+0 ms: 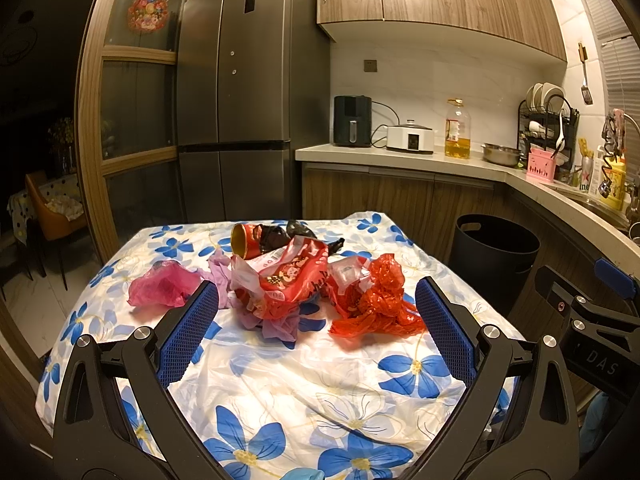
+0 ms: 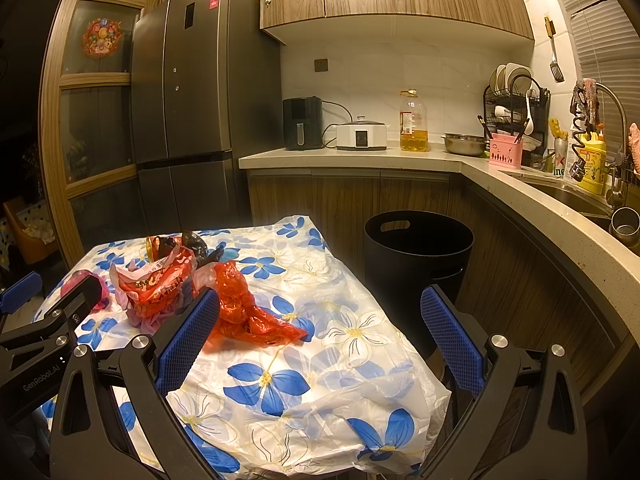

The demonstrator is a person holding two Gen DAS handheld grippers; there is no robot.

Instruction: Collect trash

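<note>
Left gripper (image 1: pixel 316 320) hangs above the near part of the surface (image 1: pixel 280 392), fingers spread wide w/ nothing between them; blue pads face each other. Right gripper (image 2: pixel 320 320) likewise spread wide, empty, hovering over the surface's right-hand edge.

Surface is covered w/ a white cloth printed w/ blue flowers. Trash sits in a loose pile toward the far-centre:
- crumpled red plastic bag (image 1: pixel 376 300), nearest the left gripper, on the right side of the pile
- red printed snack wrapper (image 1: pixel 288 276), middle, lying on pale purple plastic (image 1: pixel 276 326)
- pink bag (image 1: pixel 164 286), off to the left, just apart from the rest
- red cup w/ gold inside (image 1: pixel 245 240), tipped on its side at the back, mouth toward the left
- black bag (image 1: pixel 288 234), touching the cup, behind the wrapper

Black bin (image 2: pixel 416 256) stands on the floor just beside the surface's right side, between it & the kitchen cabinets; what's inside can't be made out.

Bkgd: grey fridge (image 1: pixel 236 92), counter w/ black air fryer (image 1: pixel 352 120), white cooker (image 1: pixel 410 138), oil bottle (image 1: pixel 457 130), steel bowl (image 1: pixel 502 154), dish rack (image 1: pixel 548 120).
</note>
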